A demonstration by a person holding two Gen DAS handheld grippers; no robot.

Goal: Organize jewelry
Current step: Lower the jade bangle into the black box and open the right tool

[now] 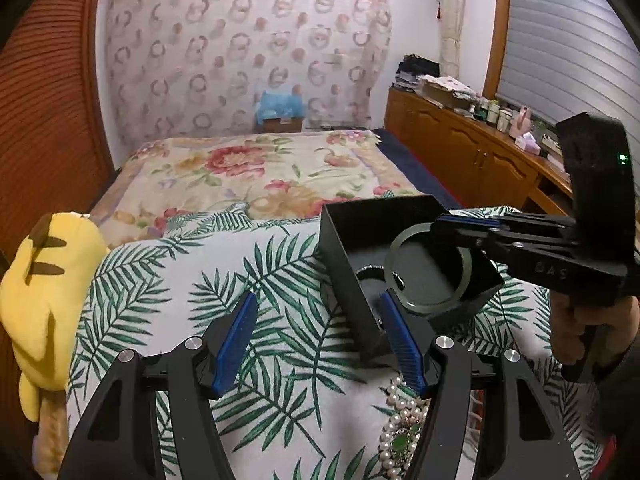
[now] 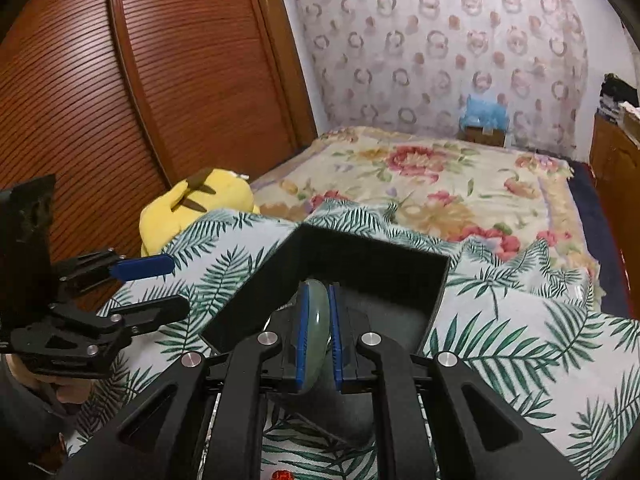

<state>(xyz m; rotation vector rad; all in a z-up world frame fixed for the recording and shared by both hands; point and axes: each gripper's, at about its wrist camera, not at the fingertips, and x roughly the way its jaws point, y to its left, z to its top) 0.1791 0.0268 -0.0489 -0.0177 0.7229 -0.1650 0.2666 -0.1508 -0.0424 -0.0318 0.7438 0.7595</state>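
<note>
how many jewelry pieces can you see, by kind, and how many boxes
jade bangle: 1, held by the right hand-held gripper over the black box
pearl necklace with a green stone: 1, on the leaf-print cloth
black box: 1, open
total: 3 (a ring-like shape inside the box is too unclear to count)

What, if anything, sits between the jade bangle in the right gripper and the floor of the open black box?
Nothing visible blocks it. The right gripper holds the jade bangle over the open black box, which has no lid on. A dark ring-shaped item already lies on the box floor, partly under the bangle. The left gripper is open, outside the box's near wall.
</note>
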